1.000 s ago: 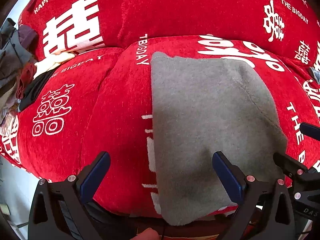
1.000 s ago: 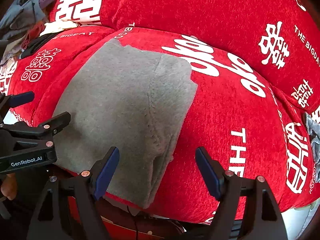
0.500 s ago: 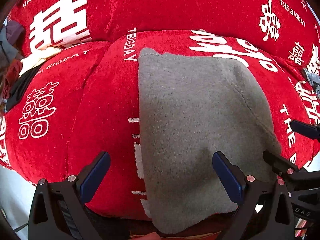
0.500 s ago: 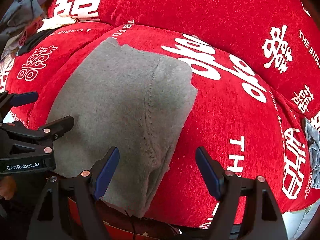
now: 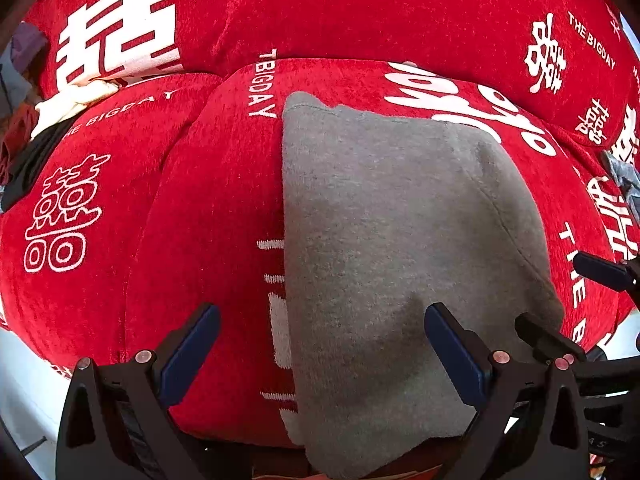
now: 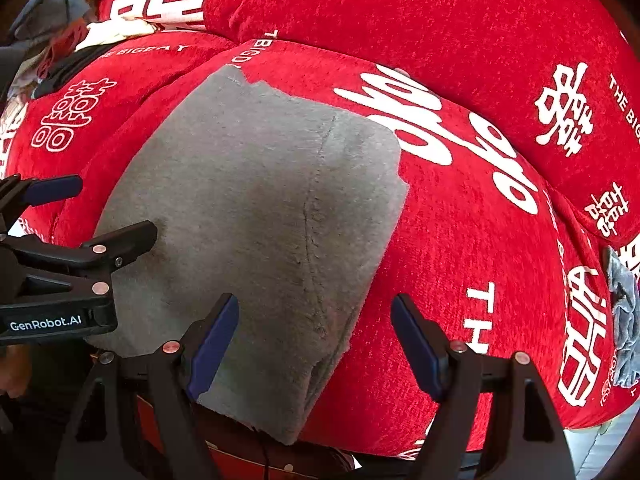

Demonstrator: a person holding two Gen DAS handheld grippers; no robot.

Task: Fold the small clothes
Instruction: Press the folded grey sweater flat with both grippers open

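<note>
A grey fleece garment (image 5: 392,248) lies flat on the red sofa seat cushion (image 5: 208,216), its near edge hanging over the cushion front. It also shows in the right wrist view (image 6: 256,216), with a seam running down its right part. My left gripper (image 5: 320,344) is open and empty, straddling the garment's left edge just above it. My right gripper (image 6: 316,340) is open and empty over the garment's near right corner. The left gripper's fingers (image 6: 120,240) show at the left of the right wrist view.
The red sofa back cushions (image 5: 360,12) with white lettering rise behind. A heap of other clothes (image 5: 44,120) lies on the far left seat. A blue-grey cloth (image 6: 624,320) sits at the right end of the sofa.
Both grippers have moved forward and lower toward the garment, so it looks larger. Both stayed open. The garment has not moved.
</note>
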